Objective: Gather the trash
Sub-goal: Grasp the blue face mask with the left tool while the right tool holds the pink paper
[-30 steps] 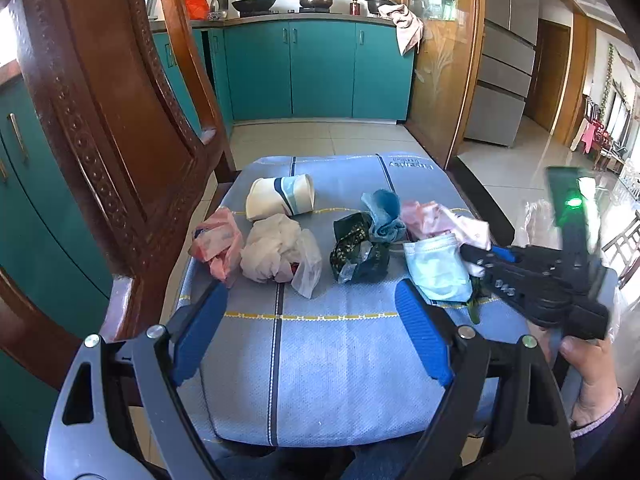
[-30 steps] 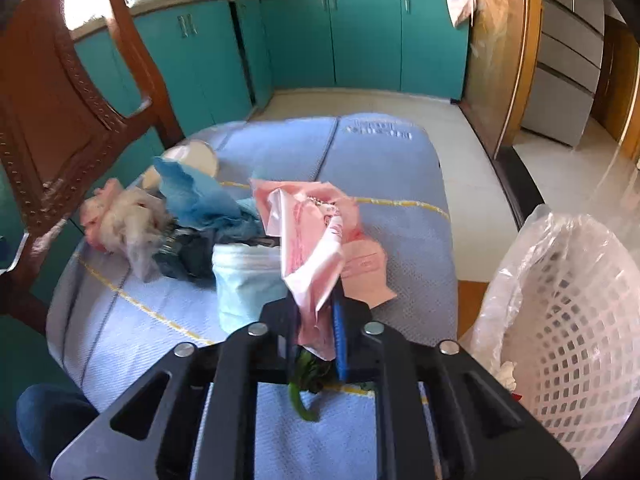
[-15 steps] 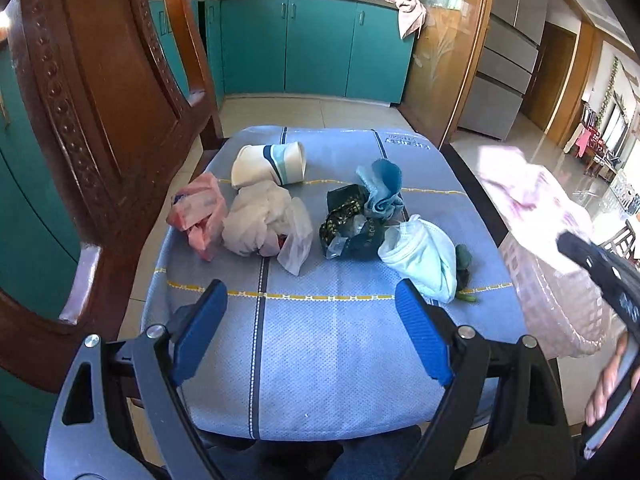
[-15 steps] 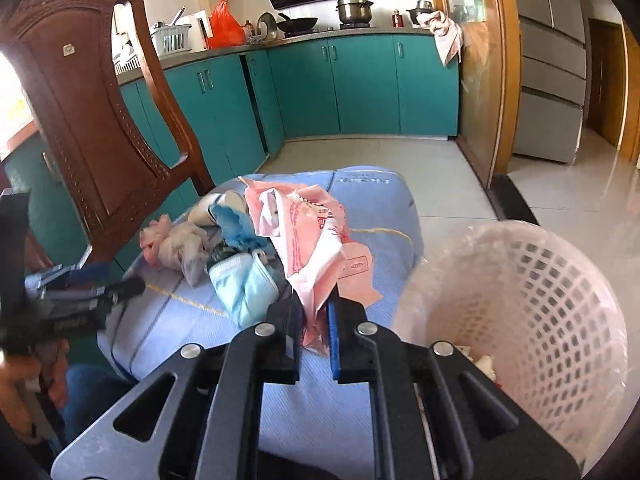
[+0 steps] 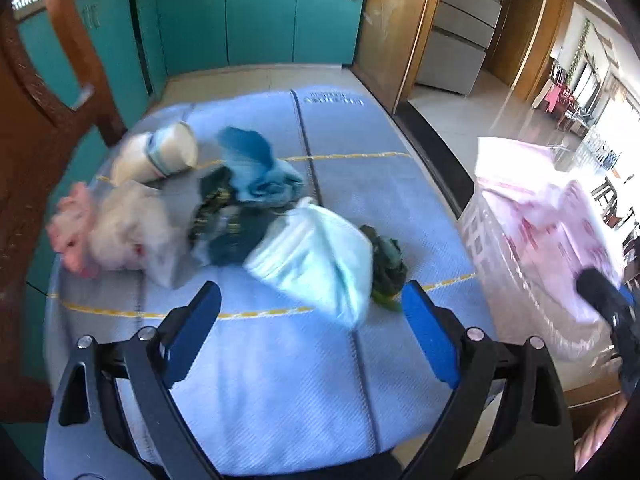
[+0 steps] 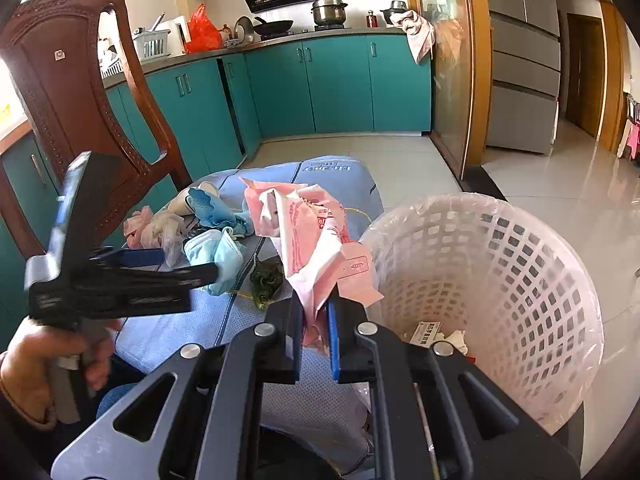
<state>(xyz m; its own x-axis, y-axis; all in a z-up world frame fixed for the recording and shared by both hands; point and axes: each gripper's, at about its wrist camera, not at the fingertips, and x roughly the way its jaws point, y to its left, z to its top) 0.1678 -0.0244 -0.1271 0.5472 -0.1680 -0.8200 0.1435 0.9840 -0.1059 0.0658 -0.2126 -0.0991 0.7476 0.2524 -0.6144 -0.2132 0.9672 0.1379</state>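
My right gripper (image 6: 314,312) is shut on a crumpled pink wrapper (image 6: 308,232) and holds it in the air beside the rim of the white lined trash basket (image 6: 500,264). The wrapper (image 5: 536,208) shows over the basket (image 5: 504,264) in the left wrist view. My left gripper (image 5: 312,316) is open and empty, just in front of a light blue face mask (image 5: 316,256) on the blue cushion (image 5: 304,380). More trash lies behind: a green leaf scrap (image 5: 386,266), a blue glove (image 5: 256,172), a dark wrapper (image 5: 228,224), a white bag (image 5: 132,236), a pink wrapper (image 5: 70,224), a paper cup (image 5: 160,156).
A carved wooden chair back (image 6: 76,92) rises at the left of the cushion. Teal kitchen cabinets (image 6: 332,84) stand behind, across a tiled floor (image 6: 560,184). The basket holds a few scraps (image 6: 436,332) at its bottom.
My right gripper has carried the pink wrapper off the cushion, up and right to the basket. My left gripper has moved forward and right toward the face mask.
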